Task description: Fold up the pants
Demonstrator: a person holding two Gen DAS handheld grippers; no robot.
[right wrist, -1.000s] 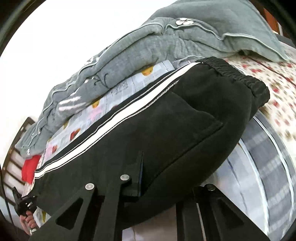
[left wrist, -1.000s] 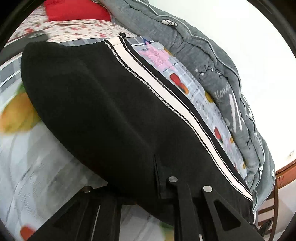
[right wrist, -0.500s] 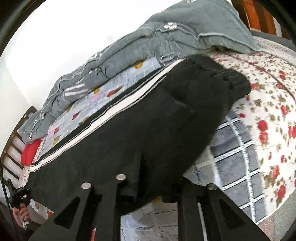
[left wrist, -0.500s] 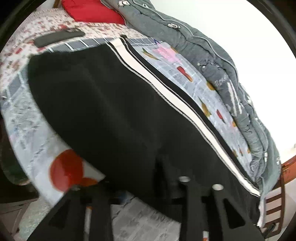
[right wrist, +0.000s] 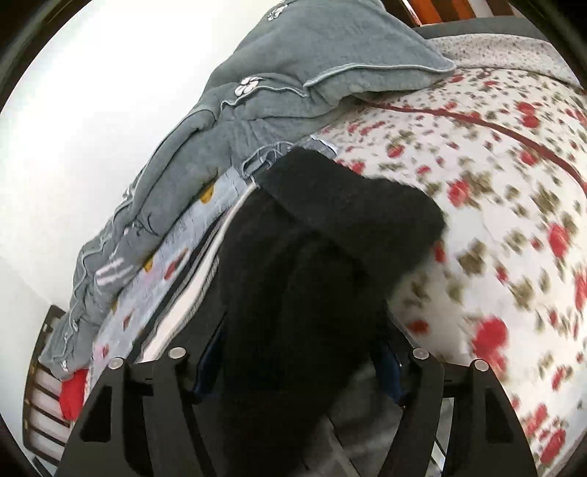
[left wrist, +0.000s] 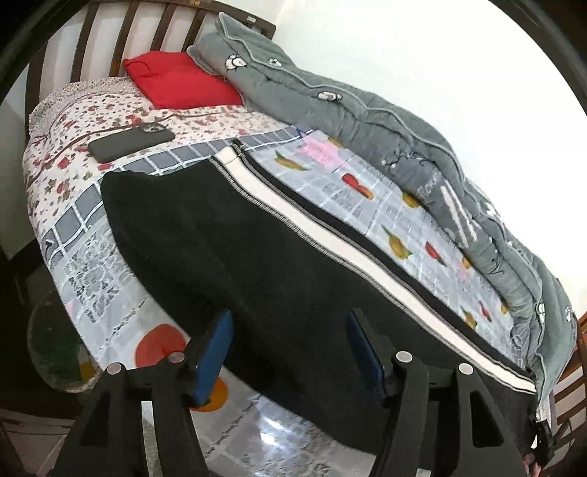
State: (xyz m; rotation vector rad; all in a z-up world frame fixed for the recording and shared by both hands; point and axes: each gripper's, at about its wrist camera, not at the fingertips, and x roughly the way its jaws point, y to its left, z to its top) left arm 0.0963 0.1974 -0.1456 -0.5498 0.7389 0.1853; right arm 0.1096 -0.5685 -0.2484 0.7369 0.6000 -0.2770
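A: What has just changed?

B: The black pants (left wrist: 234,257) are laid lengthwise on the bed (left wrist: 66,220) beside the grey quilt (left wrist: 367,121). Both the left gripper (left wrist: 290,352) and the right gripper (right wrist: 297,370) have just been opening; cloth sits between spread jaws, unpinched (released, it seems).

A: Texture?

B: Thick, fleecy, white-striped.

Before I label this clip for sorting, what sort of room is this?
Most likely a bedroom: a bed with a slatted wooden headboard, a red pillow and a rumpled grey quilt along the wall.
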